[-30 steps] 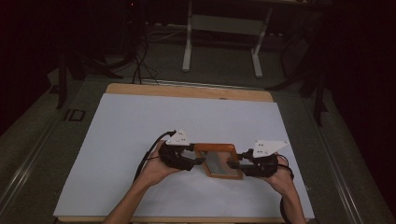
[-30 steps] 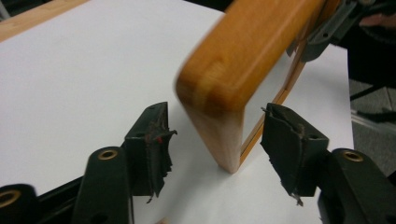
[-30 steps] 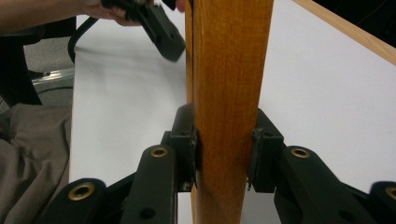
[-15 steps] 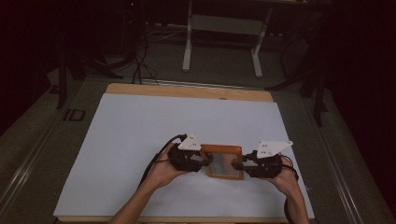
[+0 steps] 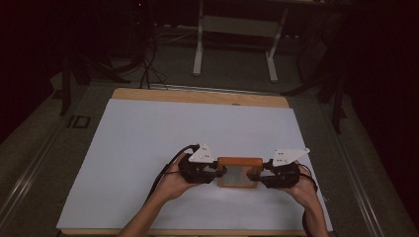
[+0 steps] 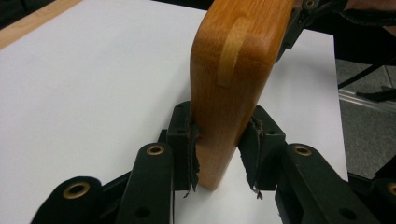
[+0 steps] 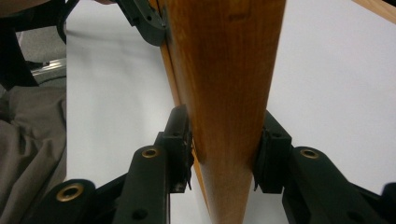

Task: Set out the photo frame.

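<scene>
Near front edge of white table (image 5: pixel 148 148), wooden frame (image 5: pixel 240 172) is held between both grippers. Left gripper (image 6: pixel 218 149) jaws, just closing, are clamped on one end; right gripper (image 7: pixel 227 147) jaws, just opening, clamped on other.

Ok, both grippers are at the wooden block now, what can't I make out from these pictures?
- High view: the wooden block is small and dim; its grey centre is unreadable.
- Left gripper view: the block's top is cut by the edge; the left gripper hides its lower sides.
- Right gripper view: the right gripper sees one blurred edge.
</scene>
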Demonstrator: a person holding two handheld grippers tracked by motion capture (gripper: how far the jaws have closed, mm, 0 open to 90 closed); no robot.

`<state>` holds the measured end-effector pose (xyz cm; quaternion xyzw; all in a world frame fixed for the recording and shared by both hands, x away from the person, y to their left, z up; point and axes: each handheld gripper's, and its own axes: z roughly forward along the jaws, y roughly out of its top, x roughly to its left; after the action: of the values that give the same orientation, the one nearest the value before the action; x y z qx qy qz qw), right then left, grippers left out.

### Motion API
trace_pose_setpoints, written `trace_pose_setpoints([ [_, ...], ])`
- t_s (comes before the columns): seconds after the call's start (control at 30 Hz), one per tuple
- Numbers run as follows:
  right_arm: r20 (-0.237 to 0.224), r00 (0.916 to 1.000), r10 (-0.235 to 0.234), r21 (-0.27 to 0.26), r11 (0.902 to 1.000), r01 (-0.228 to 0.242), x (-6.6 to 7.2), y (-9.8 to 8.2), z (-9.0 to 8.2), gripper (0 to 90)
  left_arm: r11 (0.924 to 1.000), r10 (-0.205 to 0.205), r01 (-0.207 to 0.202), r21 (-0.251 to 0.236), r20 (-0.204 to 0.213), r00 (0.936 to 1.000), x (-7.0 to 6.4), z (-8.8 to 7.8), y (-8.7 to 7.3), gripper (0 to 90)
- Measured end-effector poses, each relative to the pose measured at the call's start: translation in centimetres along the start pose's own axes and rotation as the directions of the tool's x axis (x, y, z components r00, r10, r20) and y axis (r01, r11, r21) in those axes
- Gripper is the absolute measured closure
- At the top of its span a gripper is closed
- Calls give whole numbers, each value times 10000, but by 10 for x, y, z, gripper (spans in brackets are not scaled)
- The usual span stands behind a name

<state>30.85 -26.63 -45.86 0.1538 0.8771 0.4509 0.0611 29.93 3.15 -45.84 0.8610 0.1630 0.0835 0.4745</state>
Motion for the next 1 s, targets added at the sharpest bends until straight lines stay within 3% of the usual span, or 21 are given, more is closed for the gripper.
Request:
trace_pose_setpoints([
  [0.33, -105, 9999, 50, -245, 9997, -52, 0, 6, 6, 634, 9992, -222, 219, -324, -102, 9997, 3, -10, -2, 672],
  [0.63, 161, 9998, 93, -483, 9988, -86, 2, 11, 10, 636, 9964, -634, 613, -584, -356, 9974, 8, -16, -3, 655],
  [1.0, 213, 9992, 346, -919, 9952, -325, 5, 24, 24, 631, 9880, -1325, 1254, -902, -776, 9881, 15, -36, -6, 636],
])
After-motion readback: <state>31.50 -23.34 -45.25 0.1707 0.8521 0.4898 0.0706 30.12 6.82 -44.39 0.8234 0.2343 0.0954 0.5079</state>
